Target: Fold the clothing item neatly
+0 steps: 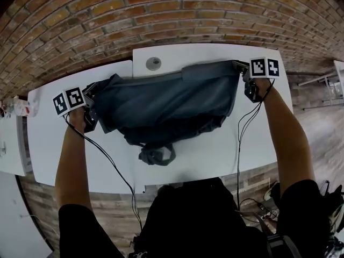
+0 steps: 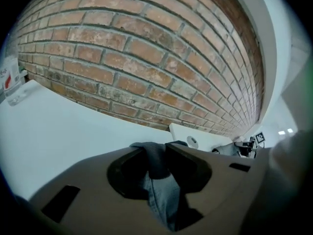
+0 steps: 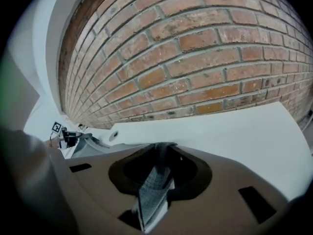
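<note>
A dark blue-grey clothing item (image 1: 166, 101) lies stretched across the white table (image 1: 48, 144), its far edge pulled taut between both grippers. My left gripper (image 1: 90, 116) pinches the garment's left corner; in the left gripper view the cloth (image 2: 159, 180) is bunched between the jaws of that gripper (image 2: 156, 153). At the garment's right corner is my right gripper (image 1: 248, 86). The right gripper view shows a strip of fabric (image 3: 151, 190) clamped in that gripper (image 3: 159, 153). A crumpled lower part of the garment (image 1: 157, 153) trails toward the table's near edge.
A brick wall (image 1: 161, 9) runs behind the table. A round cable grommet (image 1: 153, 63) sits in the tabletop beyond the garment. A clear plastic bottle (image 1: 16, 107) stands at the far left, and cables (image 1: 110, 163) trail from both grippers over the near edge.
</note>
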Demonstrator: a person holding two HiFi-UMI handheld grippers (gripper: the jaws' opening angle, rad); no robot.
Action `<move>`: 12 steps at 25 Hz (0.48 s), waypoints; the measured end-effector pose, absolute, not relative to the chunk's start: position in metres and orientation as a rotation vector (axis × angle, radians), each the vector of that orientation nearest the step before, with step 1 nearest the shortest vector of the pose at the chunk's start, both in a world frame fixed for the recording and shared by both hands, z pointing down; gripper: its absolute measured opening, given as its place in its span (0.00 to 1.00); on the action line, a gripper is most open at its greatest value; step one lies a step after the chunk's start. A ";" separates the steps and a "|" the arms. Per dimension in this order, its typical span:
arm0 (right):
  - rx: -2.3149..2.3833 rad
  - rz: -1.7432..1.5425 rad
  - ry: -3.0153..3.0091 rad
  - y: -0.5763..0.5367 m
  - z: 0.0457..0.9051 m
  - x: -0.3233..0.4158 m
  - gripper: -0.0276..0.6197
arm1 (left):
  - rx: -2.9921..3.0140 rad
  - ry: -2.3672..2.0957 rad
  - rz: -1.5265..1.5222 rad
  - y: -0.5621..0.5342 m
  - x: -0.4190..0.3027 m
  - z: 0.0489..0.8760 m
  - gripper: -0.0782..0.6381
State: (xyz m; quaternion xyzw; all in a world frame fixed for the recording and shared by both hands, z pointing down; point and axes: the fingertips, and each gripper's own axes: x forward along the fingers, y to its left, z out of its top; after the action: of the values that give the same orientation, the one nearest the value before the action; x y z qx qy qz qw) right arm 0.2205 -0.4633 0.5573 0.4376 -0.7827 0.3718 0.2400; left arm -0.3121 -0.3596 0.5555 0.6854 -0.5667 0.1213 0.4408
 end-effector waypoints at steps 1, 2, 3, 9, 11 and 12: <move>1.187 0.998 -2.134 -0.463 0.563 0.222 0.19 | 1.711 -1.404 0.328 -0.360 -0.313 0.561 0.28; 1.179 0.979 -2.128 -0.463 0.568 0.225 0.24 | 1.724 -1.405 0.356 -0.358 -0.314 0.565 0.38; 1.177 0.956 -2.123 -0.461 0.571 0.228 0.28 | 1.740 -1.411 0.389 -0.356 -0.317 0.567 0.44; 1.341 0.568 -2.244 -0.443 0.519 0.248 0.35 | 1.944 -1.543 0.678 -0.334 -0.339 0.539 0.55; 1.288 0.392 -2.291 -0.419 0.498 0.241 0.35 | 2.057 -1.537 0.758 -0.321 -0.334 0.519 0.55; 1.207 0.301 -2.308 -0.401 0.492 0.231 0.35 | 2.125 -1.505 0.815 -0.310 -0.324 0.510 0.55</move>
State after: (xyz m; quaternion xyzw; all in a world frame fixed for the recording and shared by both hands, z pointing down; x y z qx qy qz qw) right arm 0.2311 -0.4011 0.4924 0.4448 -0.8507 0.1111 0.2570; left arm -0.3241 -0.3100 0.5104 0.7623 -0.5398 0.2925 0.2047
